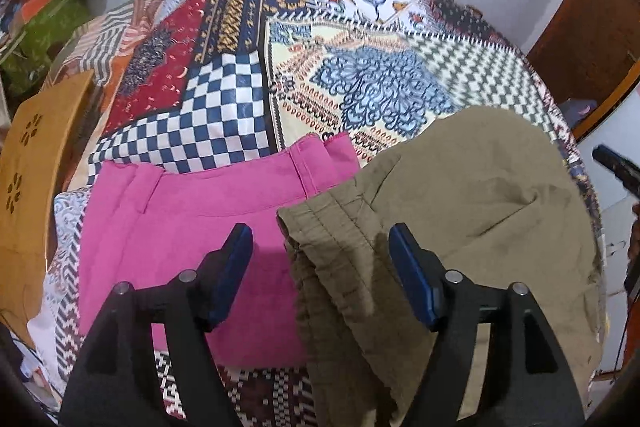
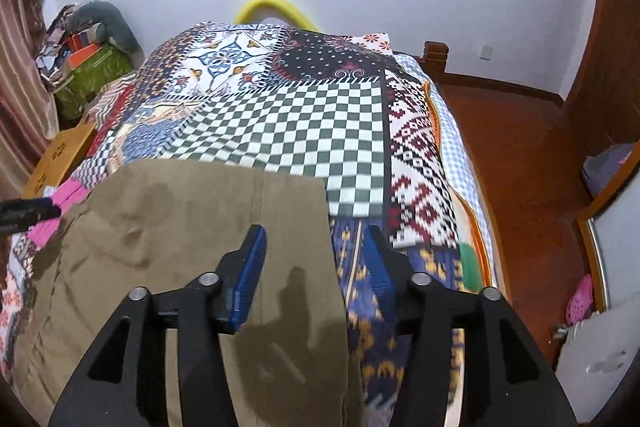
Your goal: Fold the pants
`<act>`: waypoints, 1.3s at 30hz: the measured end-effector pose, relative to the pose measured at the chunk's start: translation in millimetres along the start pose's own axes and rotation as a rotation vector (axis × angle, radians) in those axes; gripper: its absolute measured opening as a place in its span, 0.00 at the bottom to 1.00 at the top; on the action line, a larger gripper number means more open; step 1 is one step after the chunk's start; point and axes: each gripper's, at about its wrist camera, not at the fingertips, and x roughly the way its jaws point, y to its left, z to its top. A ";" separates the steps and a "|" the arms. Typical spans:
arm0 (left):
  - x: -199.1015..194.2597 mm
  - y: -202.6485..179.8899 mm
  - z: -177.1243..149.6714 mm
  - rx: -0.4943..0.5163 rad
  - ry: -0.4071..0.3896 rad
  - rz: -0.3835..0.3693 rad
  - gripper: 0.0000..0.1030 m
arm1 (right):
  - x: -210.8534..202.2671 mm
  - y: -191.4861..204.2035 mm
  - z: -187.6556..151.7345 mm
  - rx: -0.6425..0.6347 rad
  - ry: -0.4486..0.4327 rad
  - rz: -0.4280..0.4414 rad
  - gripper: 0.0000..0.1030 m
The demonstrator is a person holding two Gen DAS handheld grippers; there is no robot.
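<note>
Our tongs over two pants on the bed.
Left tongs (image 1: 320,247) and right tongs (image 2: 316,247) spread, empty; khaki pants (image 1: 460,195) overlap pink pants (image 1: 180,211) on the quilt (image 1: 360,87).

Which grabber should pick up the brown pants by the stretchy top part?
Probably the left gripper. It is open right over the khaki pants' bunched waistband edge. The right gripper, also open, straddles their plain side edge instead.
</note>
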 end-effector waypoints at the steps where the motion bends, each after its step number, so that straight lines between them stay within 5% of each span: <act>1: 5.7 -1.0 0.7 0.008 0.009 0.005 0.68 | 3.6 -1.5 2.4 0.000 0.007 0.001 0.49; 18: 50.4 9.2 8.5 -0.043 0.048 -0.095 0.73 | 106.3 3.5 20.0 -0.012 0.199 0.120 0.49; 19: 51.1 10.4 8.7 -0.050 0.046 -0.109 0.71 | 106.0 5.7 19.6 -0.020 0.194 0.118 0.48; 21: 53.0 10.9 9.4 -0.057 0.056 -0.140 0.63 | 107.5 8.6 19.8 -0.024 0.204 0.128 0.27; 24: 49.6 6.5 8.6 -0.028 0.043 -0.127 0.56 | 107.0 14.1 19.5 -0.072 0.198 0.080 0.16; 34: 23.0 -9.7 15.0 0.069 -0.067 0.014 0.53 | 89.5 18.6 19.1 -0.134 0.089 -0.024 0.12; 39: 37.1 -11.9 22.3 0.065 -0.029 0.053 0.52 | 83.1 8.8 28.7 -0.082 0.050 -0.042 0.04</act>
